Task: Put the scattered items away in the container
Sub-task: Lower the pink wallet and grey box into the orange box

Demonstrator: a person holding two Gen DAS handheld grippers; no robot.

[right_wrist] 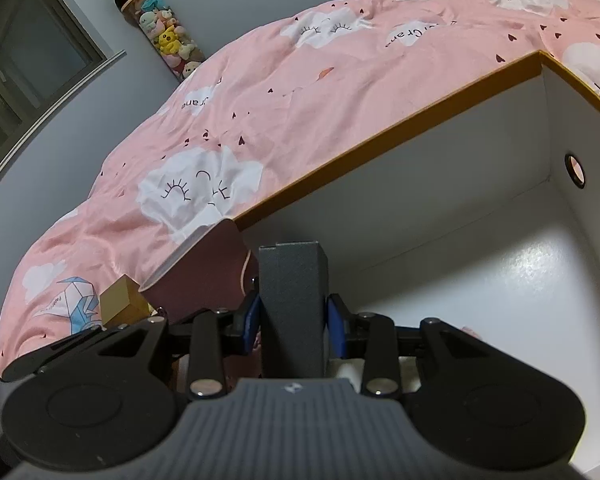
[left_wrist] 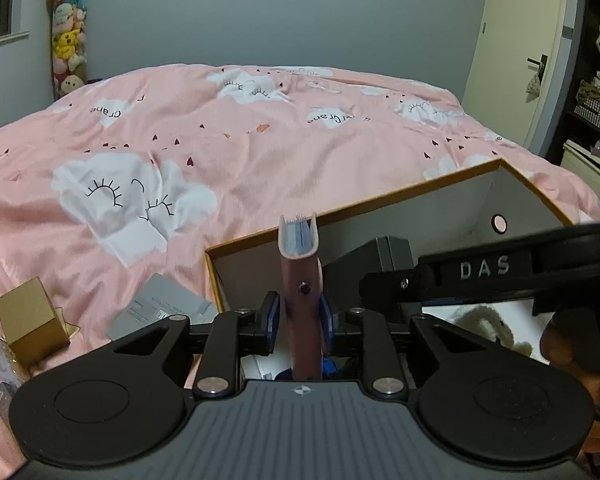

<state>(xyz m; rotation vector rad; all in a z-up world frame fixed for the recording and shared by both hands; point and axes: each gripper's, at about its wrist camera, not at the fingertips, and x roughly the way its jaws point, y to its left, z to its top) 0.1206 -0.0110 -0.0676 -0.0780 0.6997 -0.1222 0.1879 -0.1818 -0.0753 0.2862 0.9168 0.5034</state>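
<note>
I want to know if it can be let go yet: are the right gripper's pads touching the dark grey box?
Touching. The right wrist view shows the dark grey box between the right gripper's blue pads, no gap either side.

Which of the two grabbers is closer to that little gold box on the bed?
Left. The left gripper is by the container's left corner, with the gold box just beyond; the right gripper is farther right, over the container.

Both claws point downward side by side. The left claw (left_wrist: 299,322) stands slightly parted, its blue pads (left_wrist: 272,320) loose; the right claw (right_wrist: 293,320) clamps firmly.
</note>
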